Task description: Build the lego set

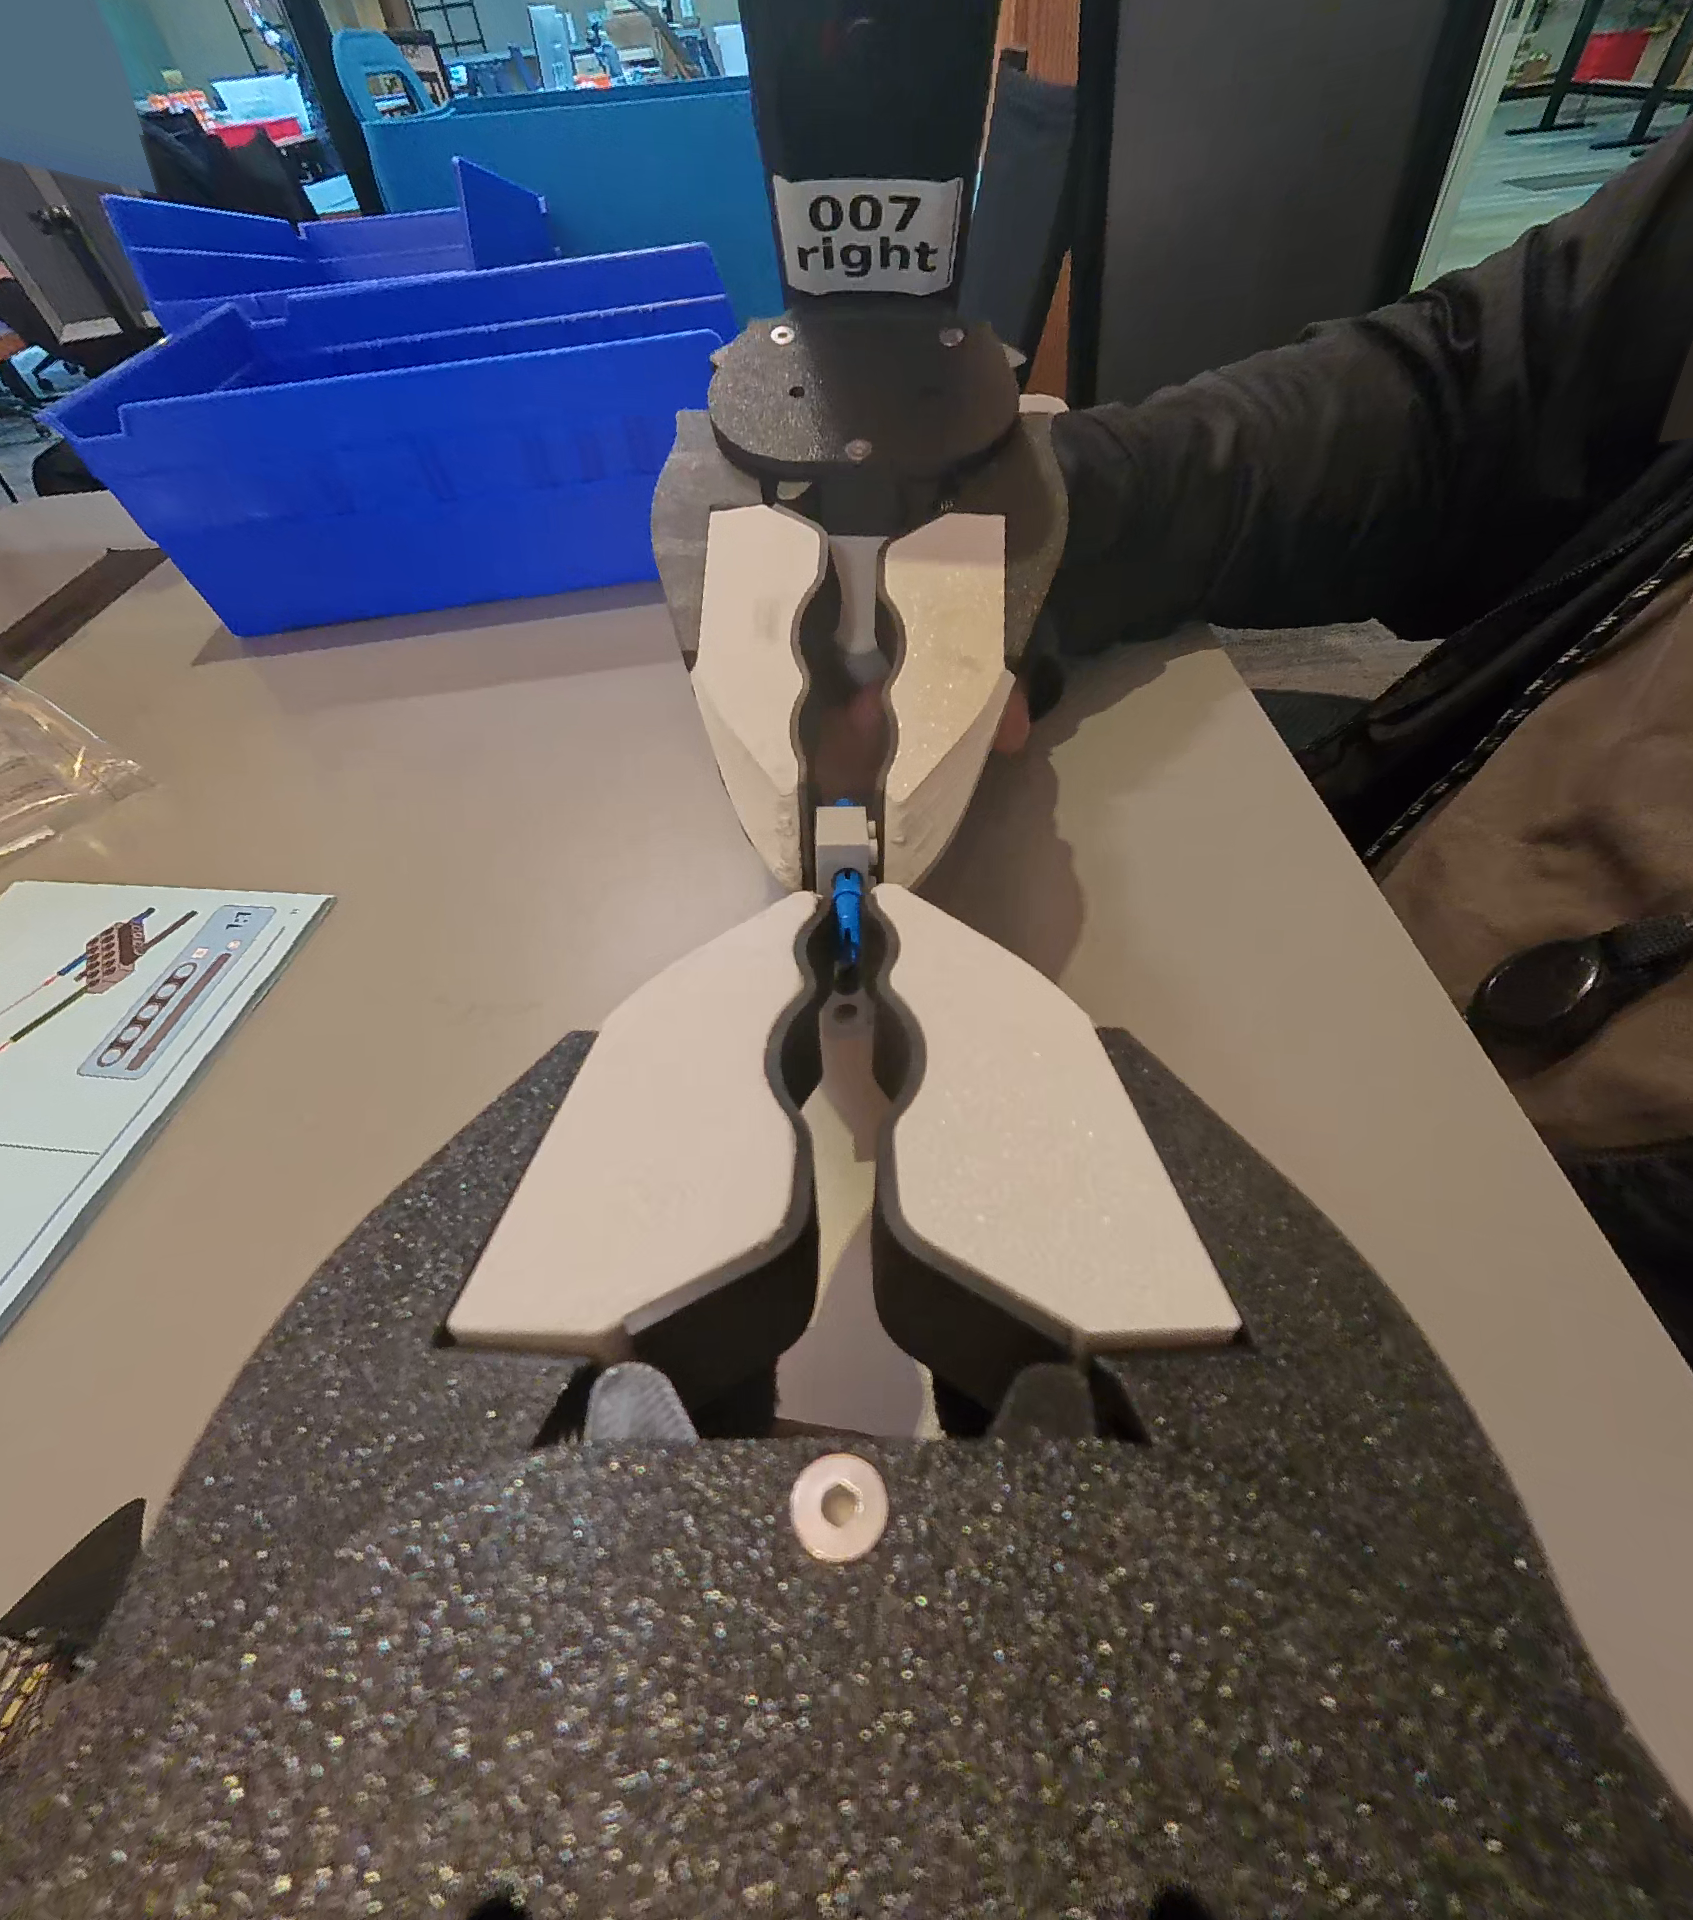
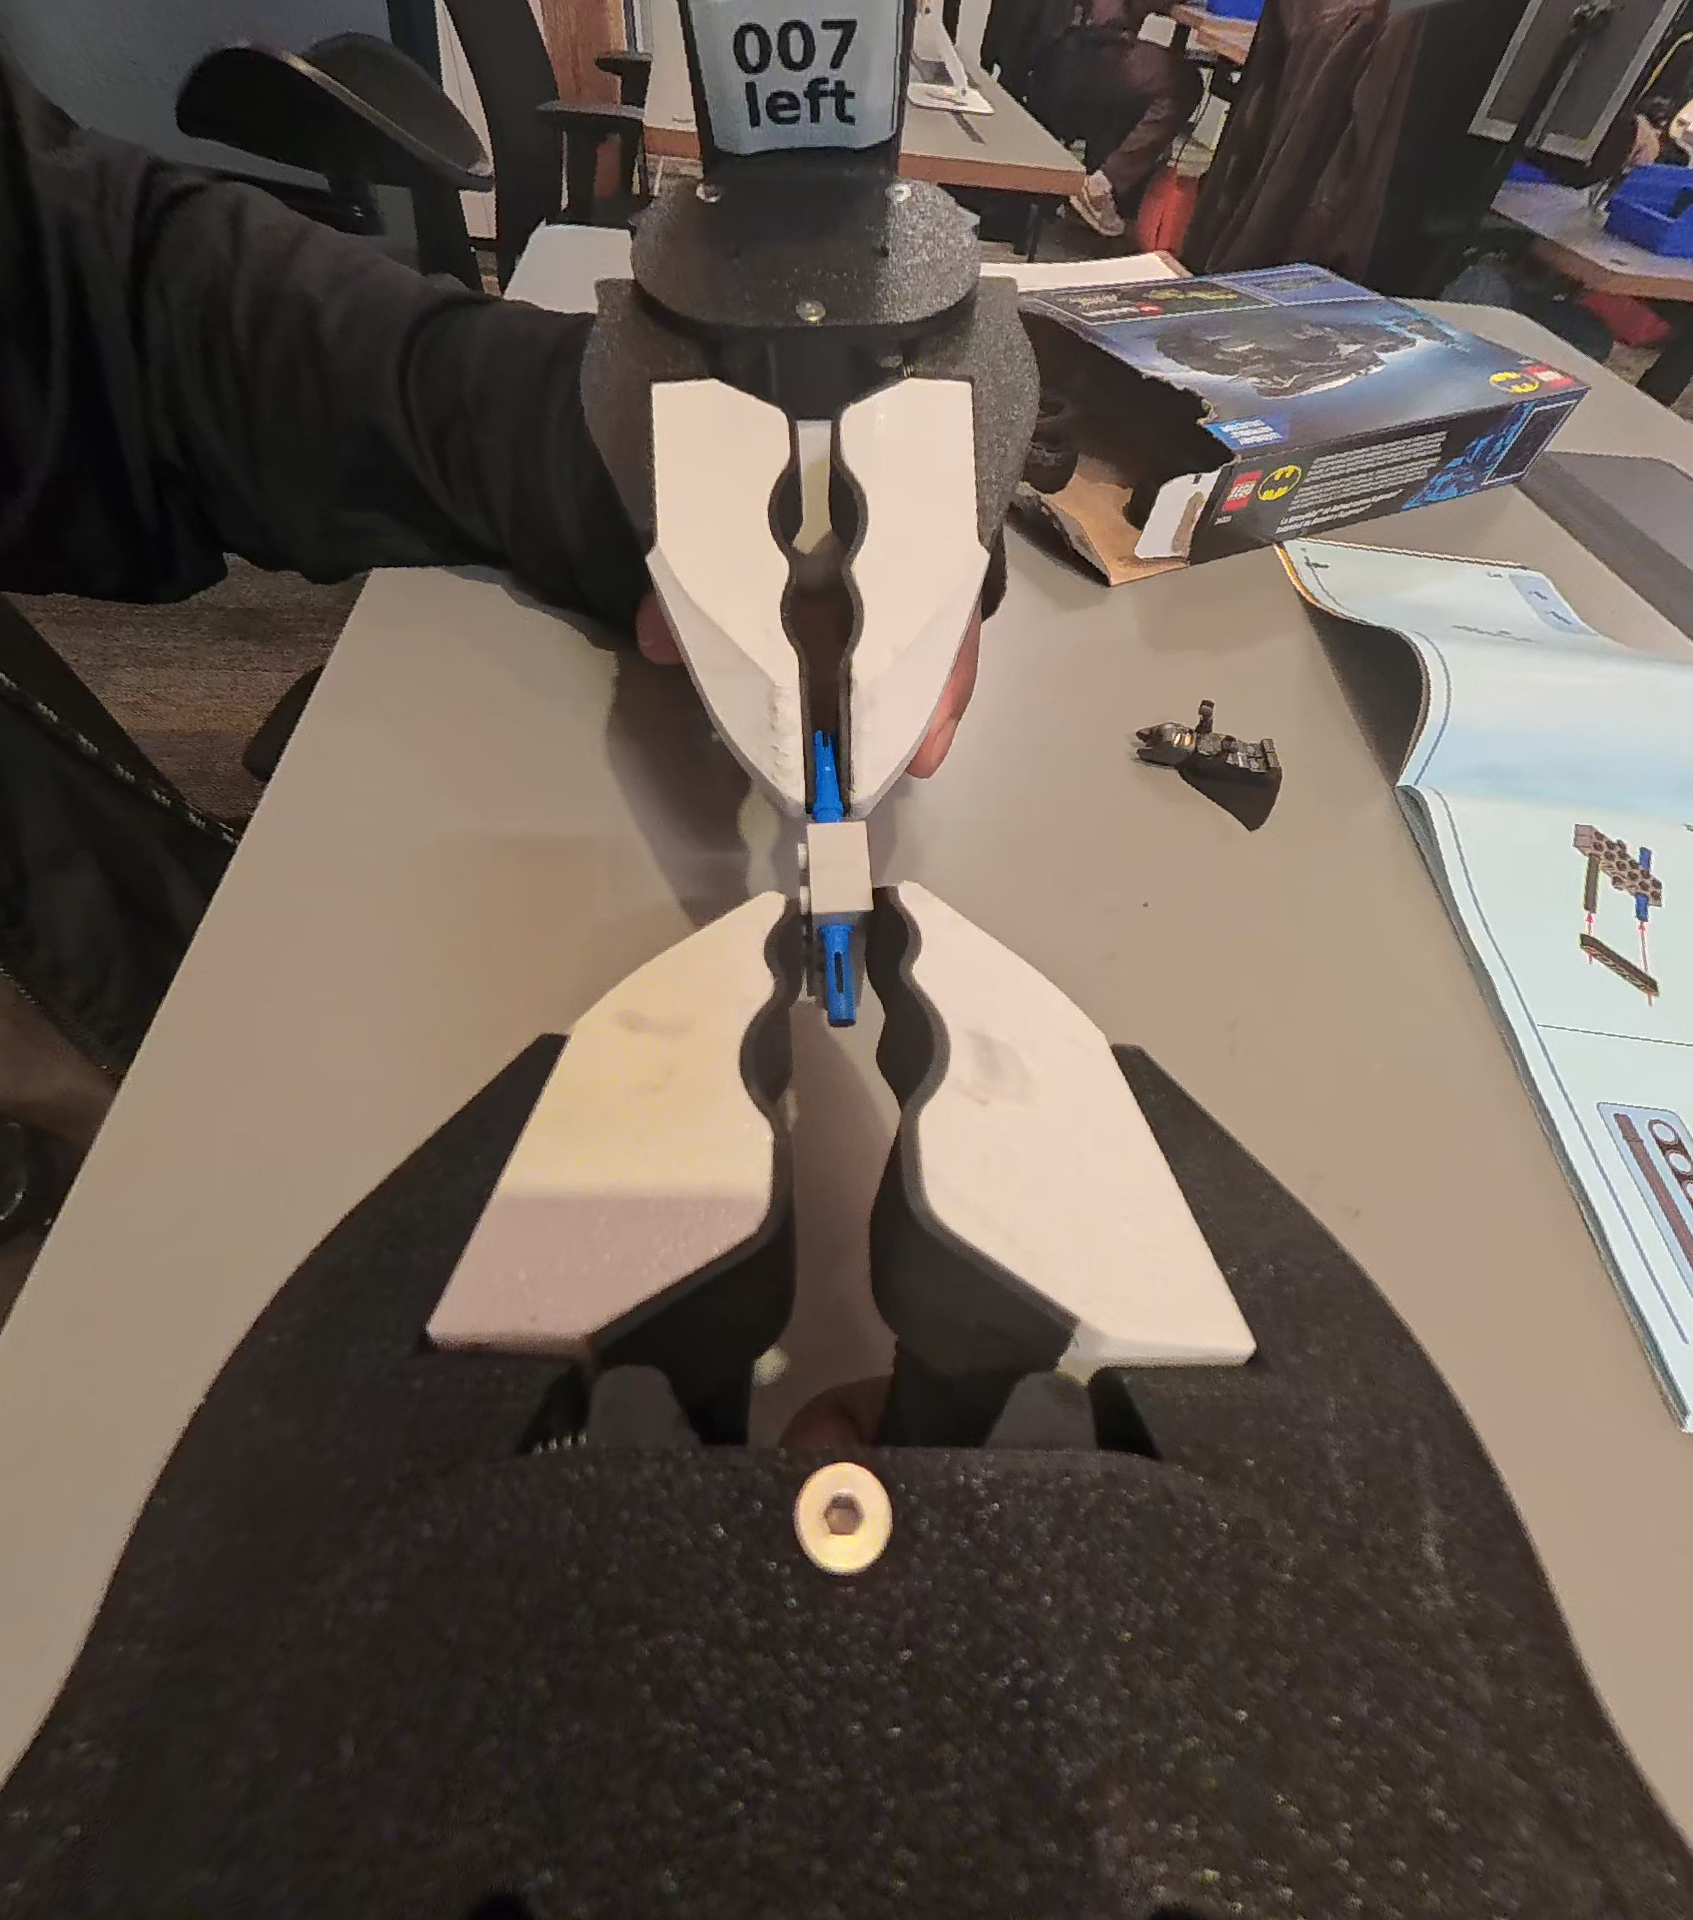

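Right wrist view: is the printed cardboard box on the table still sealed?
No. The cardboard box lies on its side on the table with its near end torn open, brown inner flaps showing.

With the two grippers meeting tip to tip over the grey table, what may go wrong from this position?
1. The left gripper pinches only a thin blue plastic pin; off-axis pushing may bend it or let it slip.
2. The right gripper holds the small grey brick at its very fingertips, so the brick may twist.
3. Both parts hang above the grey table near its edge; a dropped piece may roll off.
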`<act>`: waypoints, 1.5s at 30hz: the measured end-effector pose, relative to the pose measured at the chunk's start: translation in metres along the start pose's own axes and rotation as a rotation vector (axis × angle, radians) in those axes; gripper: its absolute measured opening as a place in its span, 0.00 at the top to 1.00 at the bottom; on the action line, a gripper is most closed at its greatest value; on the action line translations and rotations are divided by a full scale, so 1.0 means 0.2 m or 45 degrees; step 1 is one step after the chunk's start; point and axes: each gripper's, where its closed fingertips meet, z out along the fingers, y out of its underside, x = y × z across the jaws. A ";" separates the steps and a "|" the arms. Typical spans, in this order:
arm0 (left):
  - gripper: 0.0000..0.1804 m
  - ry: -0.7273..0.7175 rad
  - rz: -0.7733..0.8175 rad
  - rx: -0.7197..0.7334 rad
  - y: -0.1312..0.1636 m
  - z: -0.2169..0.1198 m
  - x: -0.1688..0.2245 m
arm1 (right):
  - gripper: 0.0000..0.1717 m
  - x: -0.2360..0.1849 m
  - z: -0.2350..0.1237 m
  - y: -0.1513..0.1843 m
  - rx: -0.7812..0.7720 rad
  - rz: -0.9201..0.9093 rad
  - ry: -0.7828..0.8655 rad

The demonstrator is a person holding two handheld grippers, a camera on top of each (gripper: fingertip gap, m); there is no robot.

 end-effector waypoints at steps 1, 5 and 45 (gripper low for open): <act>0.98 0.000 0.001 -0.001 0.00 0.00 0.00 | 0.93 0.00 0.00 0.00 -0.004 -0.001 0.002; 0.98 0.001 0.002 0.004 0.00 0.00 0.00 | 0.93 0.00 0.00 0.00 -0.006 -0.001 -0.003; 0.98 -0.017 0.050 -0.143 0.06 0.07 0.03 | 0.93 -0.03 0.01 0.08 -0.139 -0.108 0.012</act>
